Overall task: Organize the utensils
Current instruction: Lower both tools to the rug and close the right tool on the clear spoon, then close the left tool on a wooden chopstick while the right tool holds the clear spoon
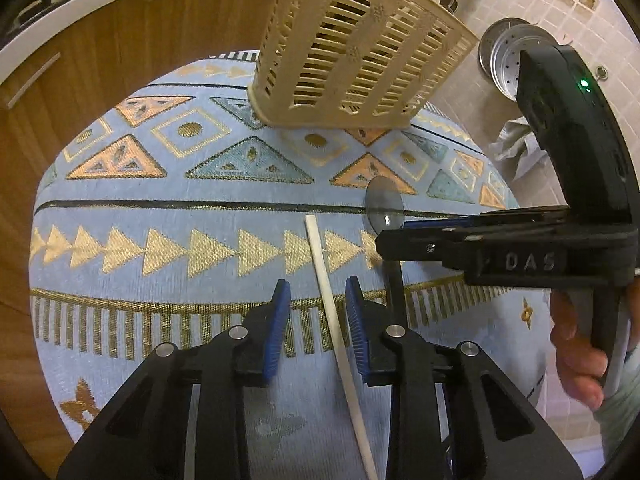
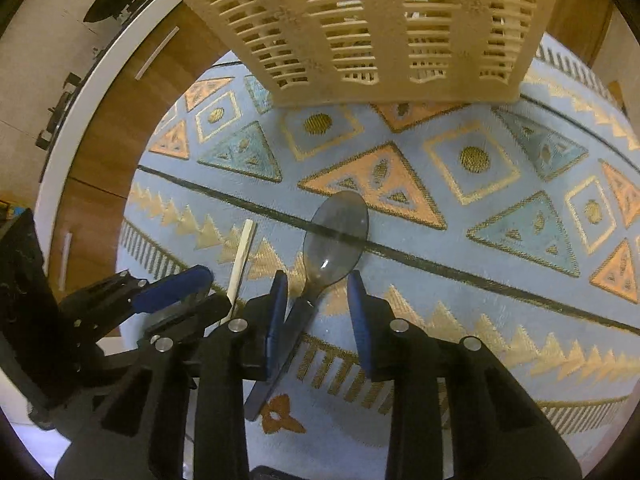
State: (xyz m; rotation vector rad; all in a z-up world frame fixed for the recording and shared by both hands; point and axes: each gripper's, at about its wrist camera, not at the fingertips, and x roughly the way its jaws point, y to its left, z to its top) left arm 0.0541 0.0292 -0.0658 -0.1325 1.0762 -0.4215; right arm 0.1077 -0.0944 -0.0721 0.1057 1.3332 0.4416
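Note:
A white chopstick (image 1: 320,256) lies on the patterned blue tablecloth (image 1: 160,208). My left gripper (image 1: 318,300) straddles it with both blue pads apart; the stick runs close to the right pad, with a gap at the left one. A translucent grey spoon (image 2: 336,232) with a dark blue handle lies beside it. My right gripper (image 2: 318,296) stands over that handle, which runs along the left pad and well clear of the right one. A cream slotted utensil basket (image 1: 360,52) stands upright just beyond both. The same chopstick (image 2: 242,256) and the left gripper (image 2: 192,284) show in the right wrist view.
Wooden cabinet doors (image 1: 100,60) with a white counter edge curve behind the table. On the tiled floor to the right lie a perforated metal pan (image 1: 504,60) and a crumpled cloth (image 1: 516,148). A person's hand (image 1: 576,356) holds the right gripper's grip.

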